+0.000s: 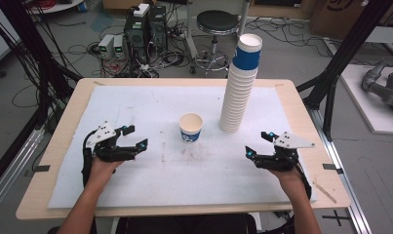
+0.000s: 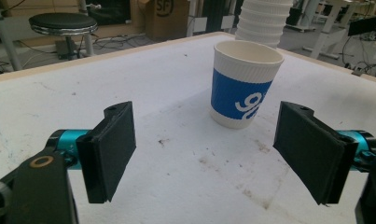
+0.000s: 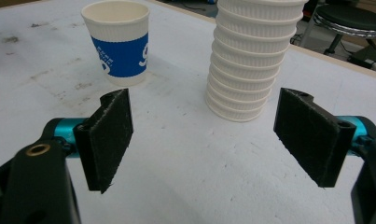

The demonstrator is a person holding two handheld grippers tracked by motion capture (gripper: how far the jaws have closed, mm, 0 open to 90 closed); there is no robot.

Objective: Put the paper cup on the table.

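On the white mat [image 1: 135,105] covering the wooden table [image 1: 301,117], I am holding my two tongs low and well apart, one at each side, with the work between them. My left gripper [image 1: 135,138] is hovering at the left of the mat with its jaws standing wide and nothing between the pads; in its own view the left gripper [image 2: 202,156] is looking across bare, stained mat toward the single paper cup [image 2: 244,84]. That cup [image 1: 190,127] is standing upright and open-mouthed near the middle of the mat, white with a blue band and white lettering, and neither gripper is touching it. My right gripper [image 1: 258,145] is hovering at the right of the mat, its jaws likewise gaping and gripping nothing; in its own view the right gripper [image 3: 202,140] is pointing at the gap between the single cup [image 3: 118,42] and the stack of paper cups [image 3: 251,60]. The stack [image 1: 240,83] is rising tall behind and to the right of the single cup, close by but apart from it, and seems to be leaning slightly, though the camera angle is making that hard to judge. Its topmost cup is showing the same blue band. A round black stool [image 1: 216,22] is standing on the floor beyond the table's far edge.
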